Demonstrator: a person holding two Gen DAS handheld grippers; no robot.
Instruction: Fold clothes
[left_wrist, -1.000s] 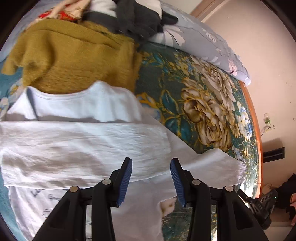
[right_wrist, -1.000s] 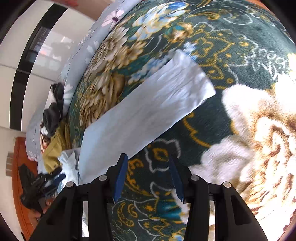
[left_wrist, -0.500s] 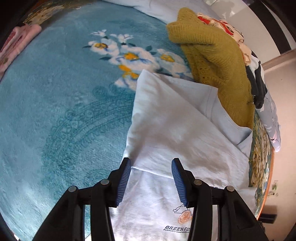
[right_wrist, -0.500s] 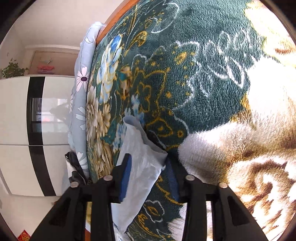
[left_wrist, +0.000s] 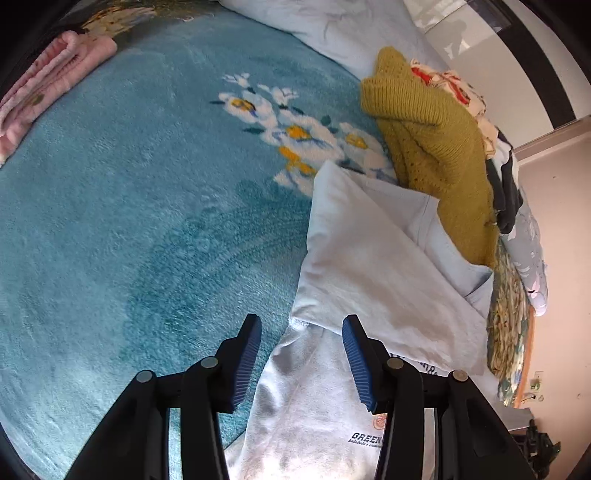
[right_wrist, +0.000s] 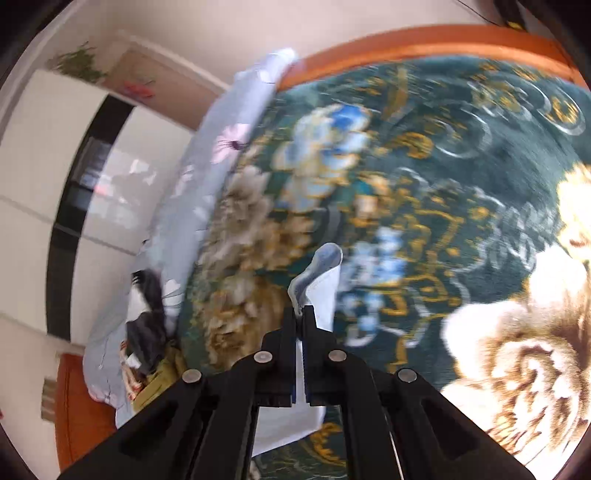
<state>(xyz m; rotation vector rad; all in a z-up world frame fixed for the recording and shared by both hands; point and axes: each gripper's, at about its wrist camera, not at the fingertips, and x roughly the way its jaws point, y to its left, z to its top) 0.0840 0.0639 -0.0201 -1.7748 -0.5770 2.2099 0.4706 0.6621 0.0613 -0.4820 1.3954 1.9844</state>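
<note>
A pale blue T-shirt (left_wrist: 373, 266) lies on the bed, part folded over, with a printed logo near the bottom of the left wrist view. My left gripper (left_wrist: 301, 354) hangs open just above the shirt's left edge, where the folded layer meets the lower one; its blue pads touch nothing. In the right wrist view my right gripper (right_wrist: 298, 314) is shut on the end of the shirt's sleeve (right_wrist: 319, 277), which sticks up out of the jaws, lifted off the dark green flowered blanket (right_wrist: 443, 177).
A mustard knit sweater (left_wrist: 432, 147) lies heaped beyond the shirt, with dark and patterned clothes behind it. A folded pink garment (left_wrist: 44, 92) rests at the far left on the teal blanket (left_wrist: 129, 221). A flowered pillow (right_wrist: 207, 158) and white wardrobe stand beyond.
My left gripper swung from the shirt's middle to its left edge over the teal blanket. My right gripper closed on the sleeve end and lifted it off the green blanket.
</note>
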